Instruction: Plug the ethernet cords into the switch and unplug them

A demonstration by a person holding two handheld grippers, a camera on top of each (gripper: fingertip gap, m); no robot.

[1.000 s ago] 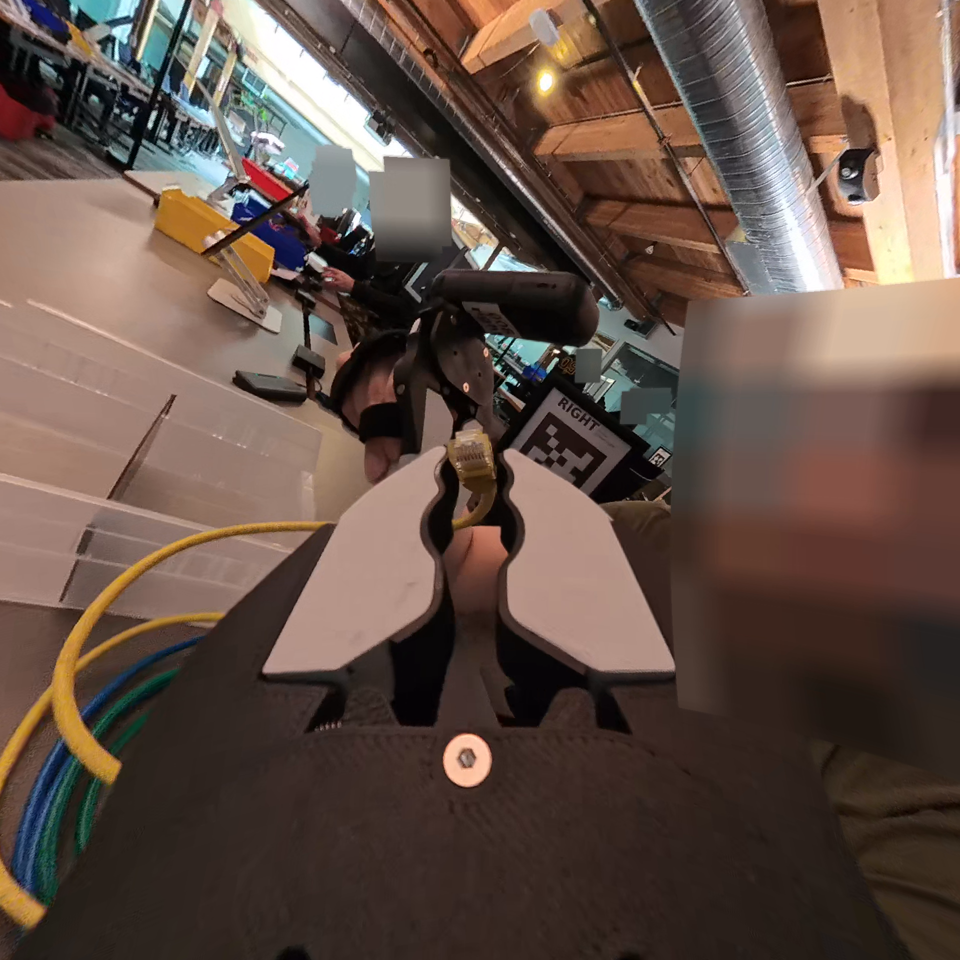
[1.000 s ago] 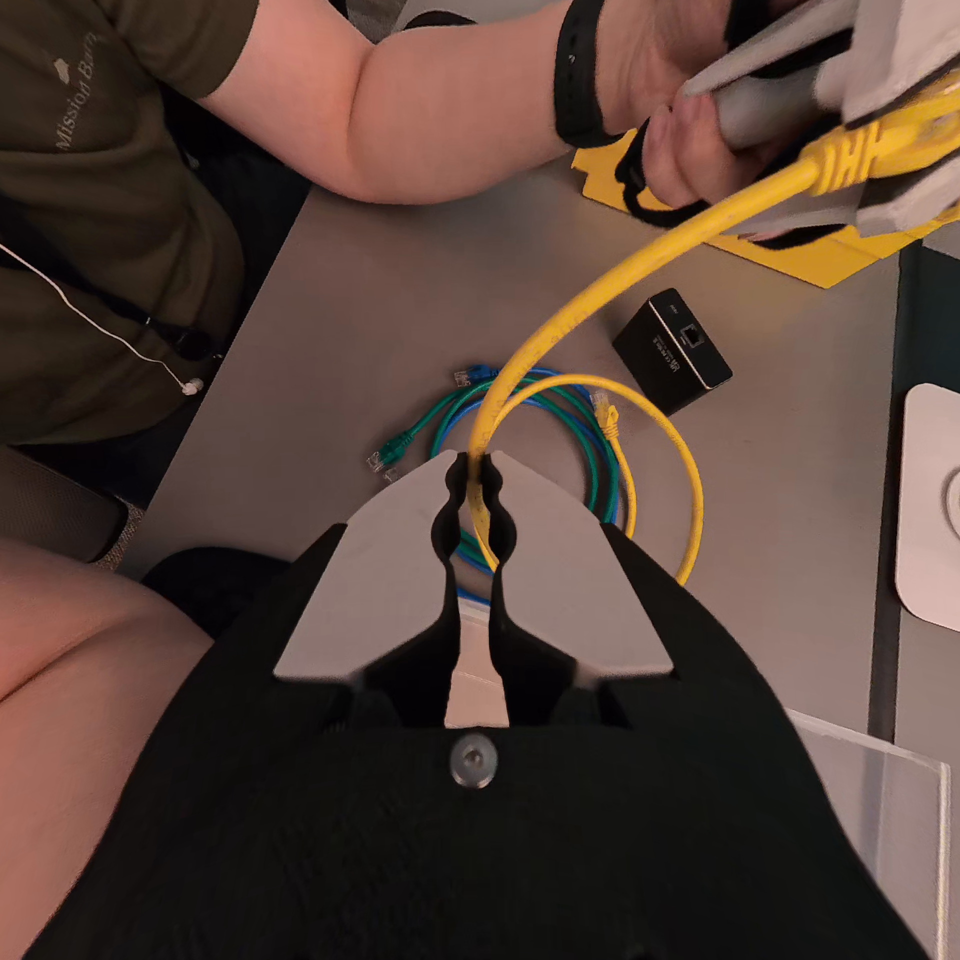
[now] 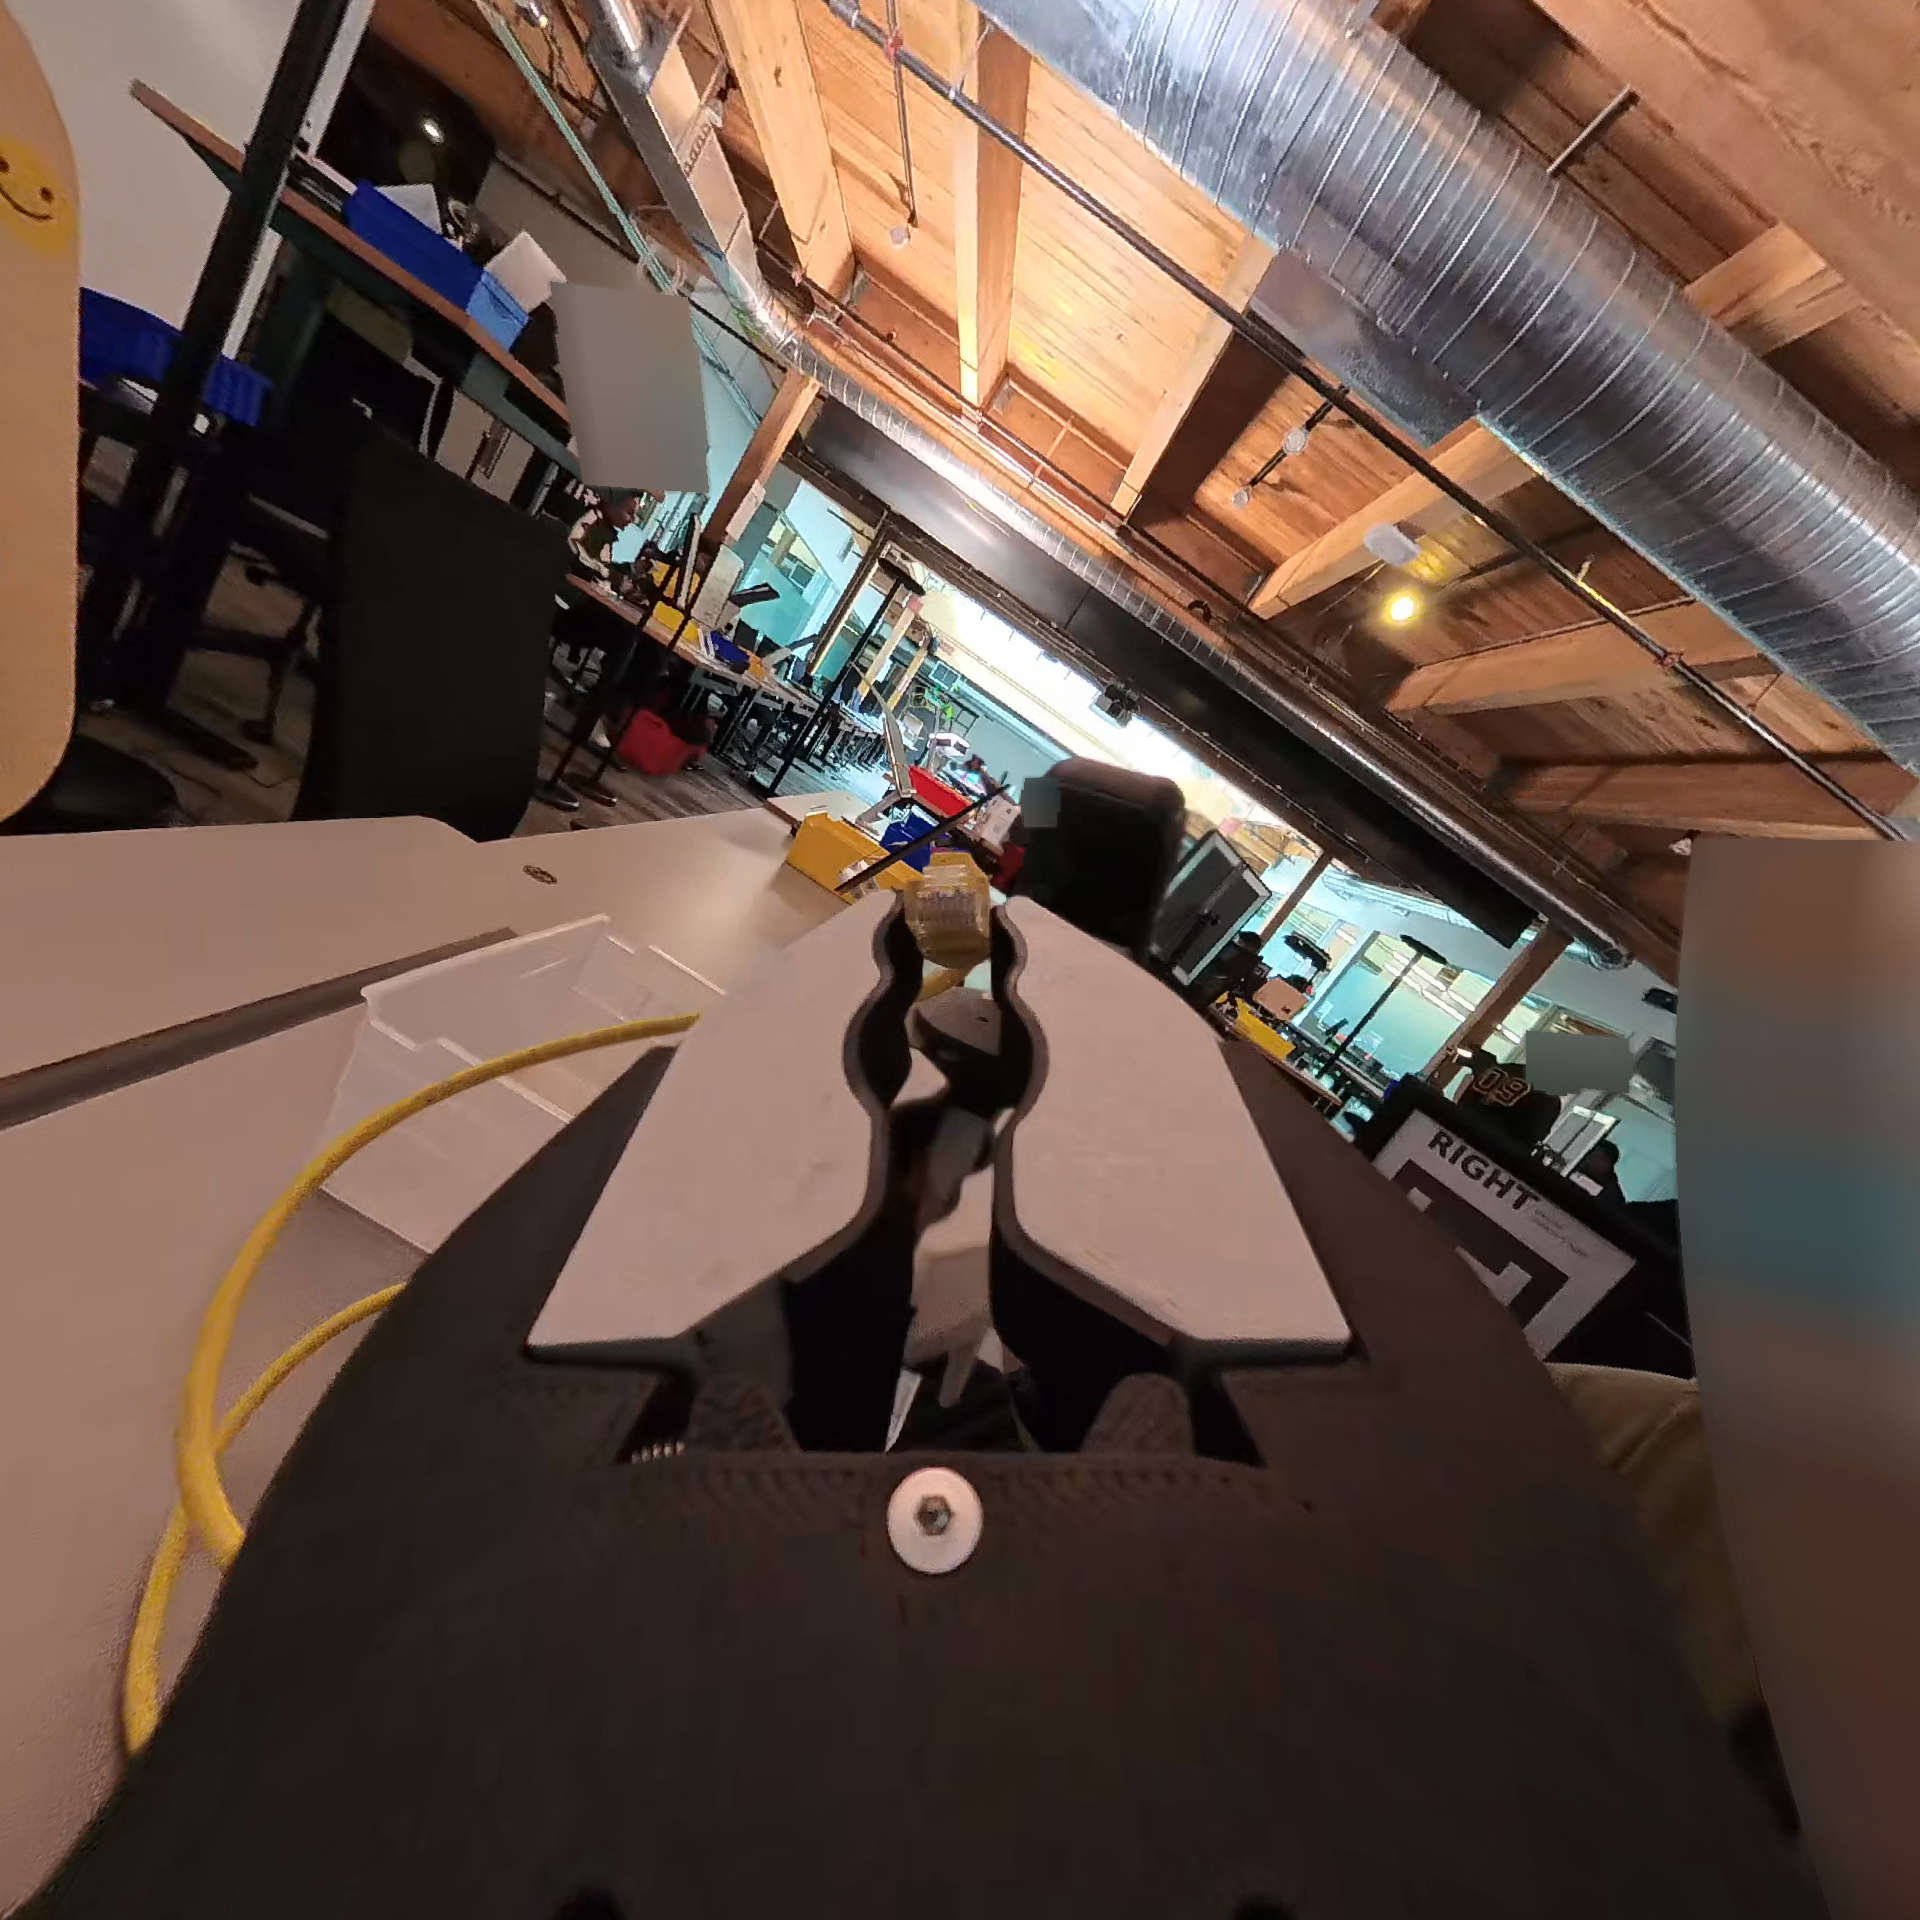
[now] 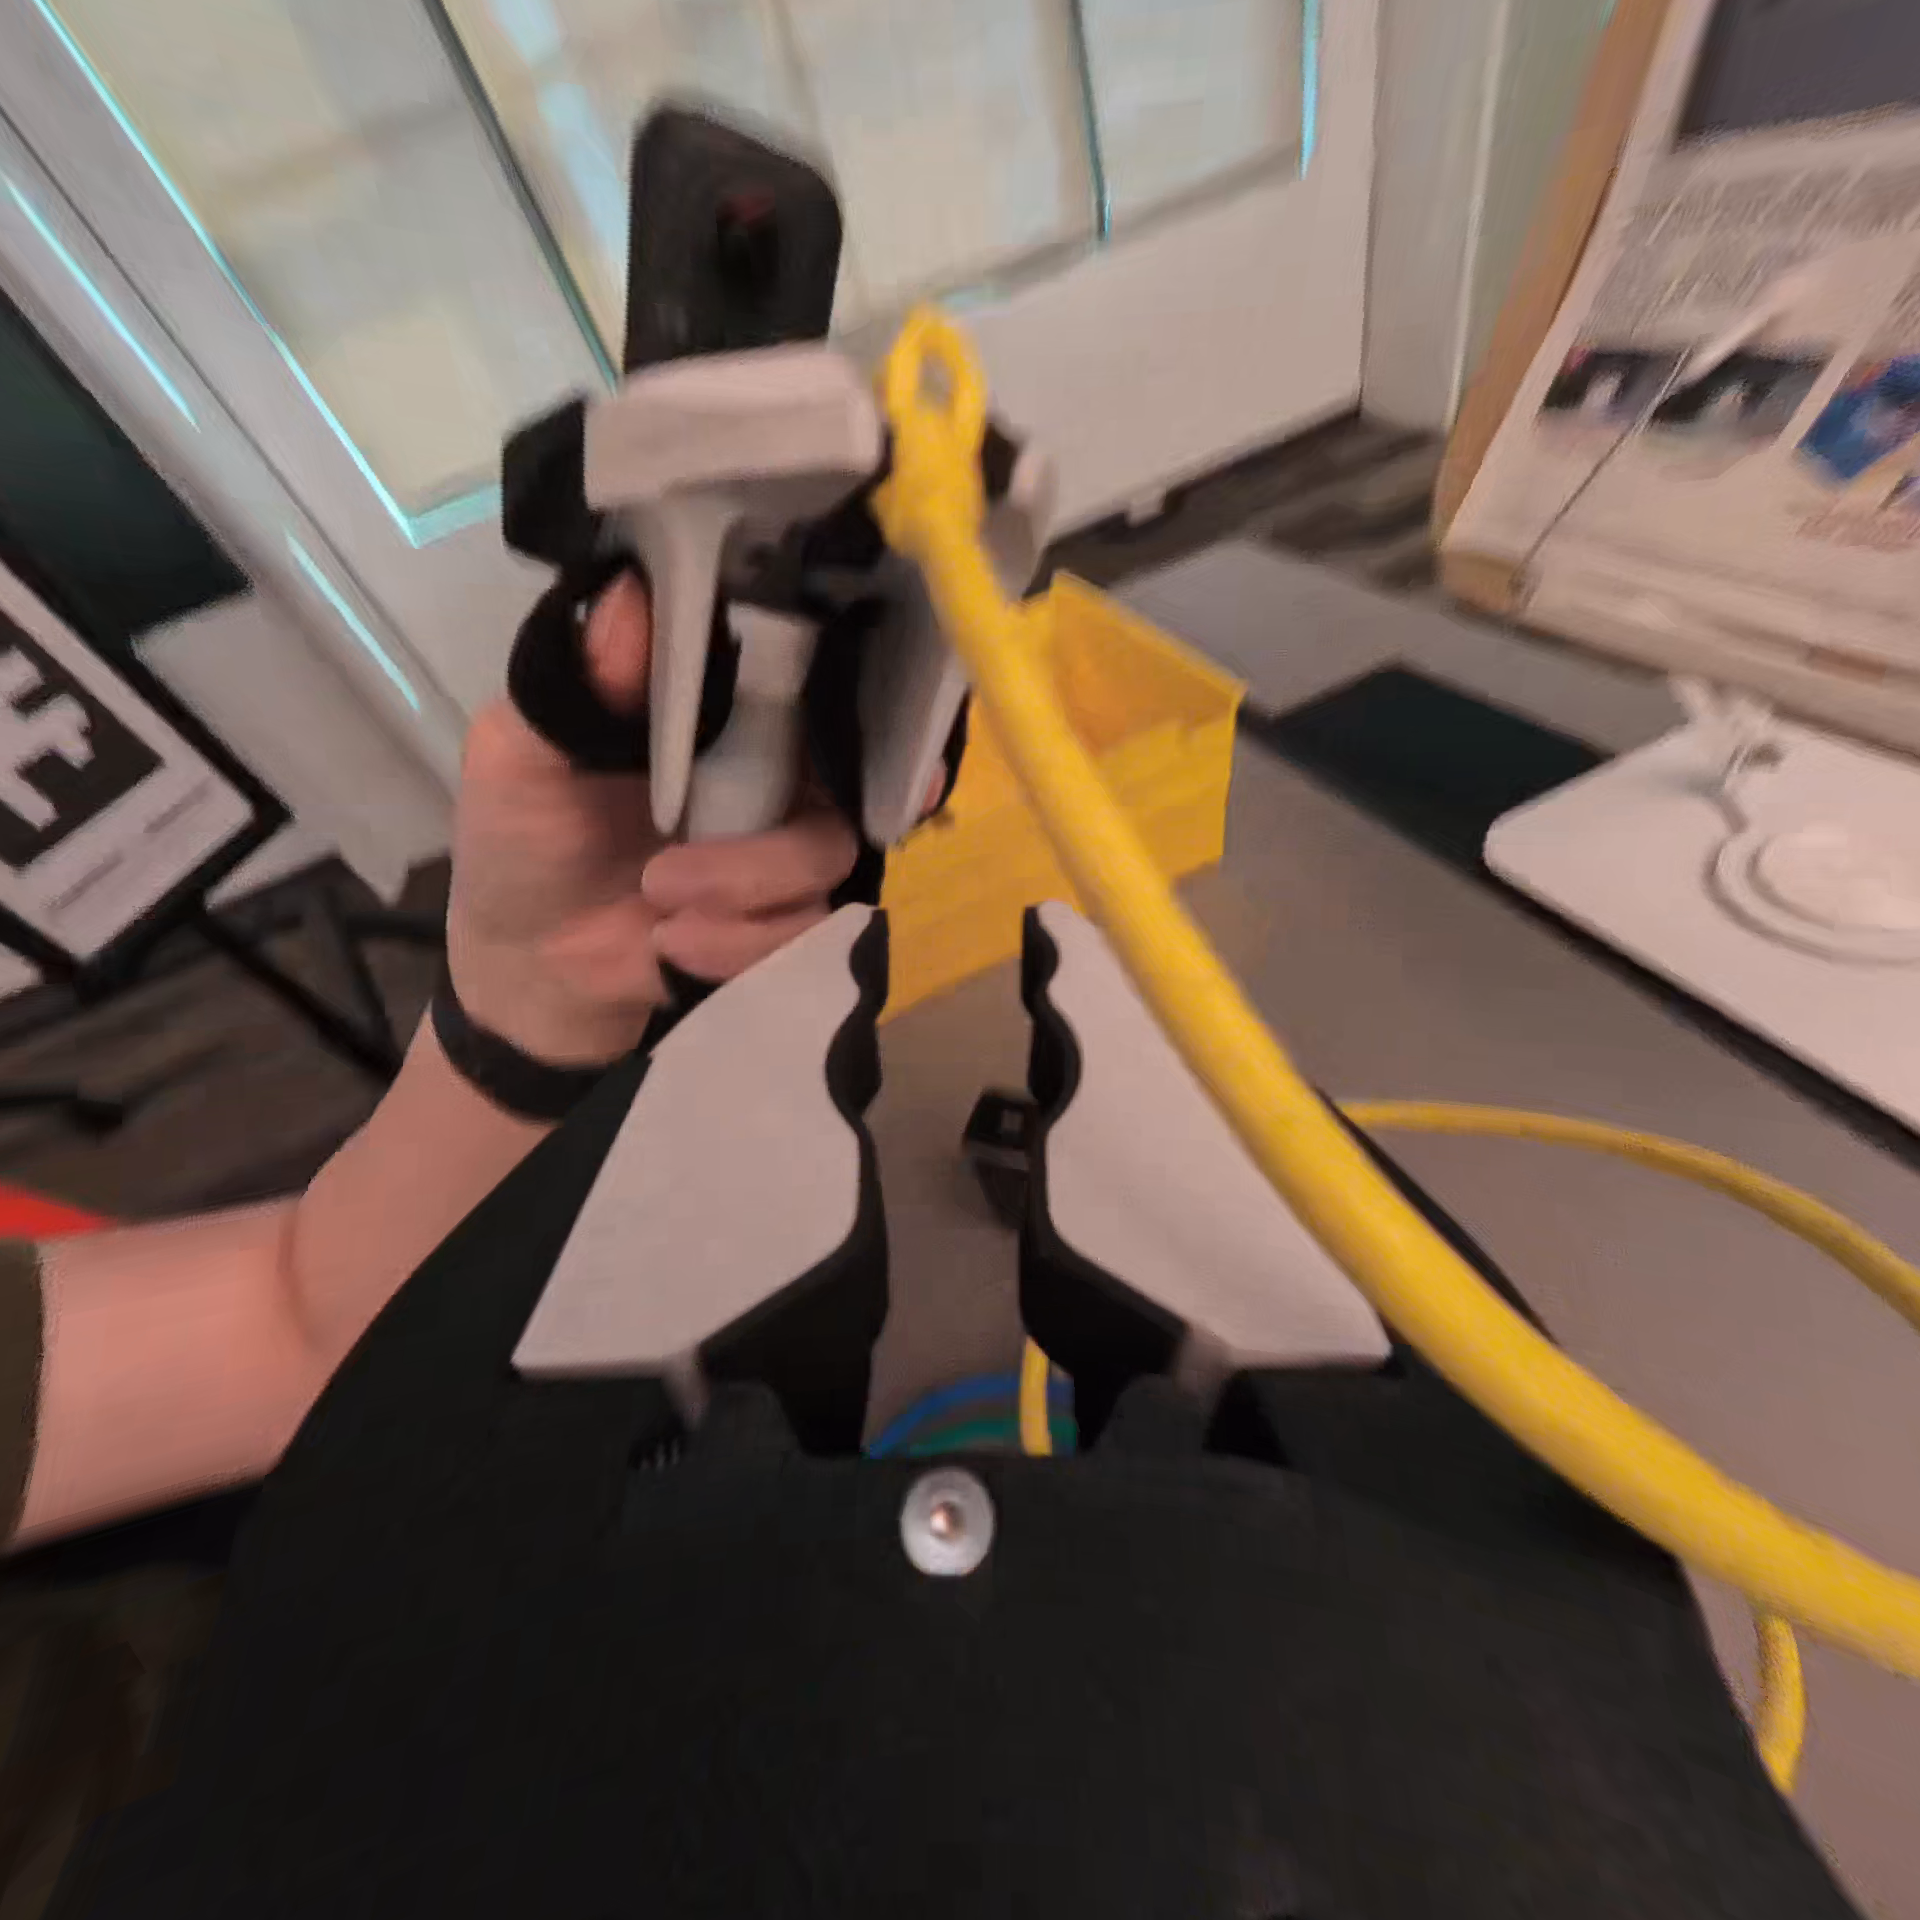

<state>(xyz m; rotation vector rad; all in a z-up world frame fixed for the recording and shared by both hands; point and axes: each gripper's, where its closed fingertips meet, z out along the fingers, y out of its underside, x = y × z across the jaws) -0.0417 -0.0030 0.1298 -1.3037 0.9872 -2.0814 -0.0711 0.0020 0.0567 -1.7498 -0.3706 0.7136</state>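
Left claw (image 3: 948,920) is pinching the plug end of the yellow ethernet cord (image 3: 943,912), connector poking out past the tips. Held up off the surface (image 3: 187,935), pointing toward the room and ceiling. Cord drops out left of the claw, loops down over the surface and runs in front of a clear plastic bin (image 3: 488,1049).

Right claw (image 4: 954,935) is spread, nothing between the fingers. The yellow cord crosses over its right finger (image 4: 1174,1195) but isn't gripped by it. Right wrist view is motion-blurred.

In the right wrist view the left claw shows farther off, up high, a hand (image 4: 582,862) wrapped around its handle, yellow cord running from its tip down and right in a long arc. More yellow cord curves across the surface (image 4: 1403,956) on the right.

Switch: a small black box (image 4: 1000,1153) is partly visible on the surface between the right claw's fingers, can't tell for sure it's the switch. Cord is not plugged into it. Blue and green cords (image 4: 966,1429) peek out low in the same gap. Yellow bin (image 4: 1122,769) sits behind, white stand base (image 4: 1766,873) at right.
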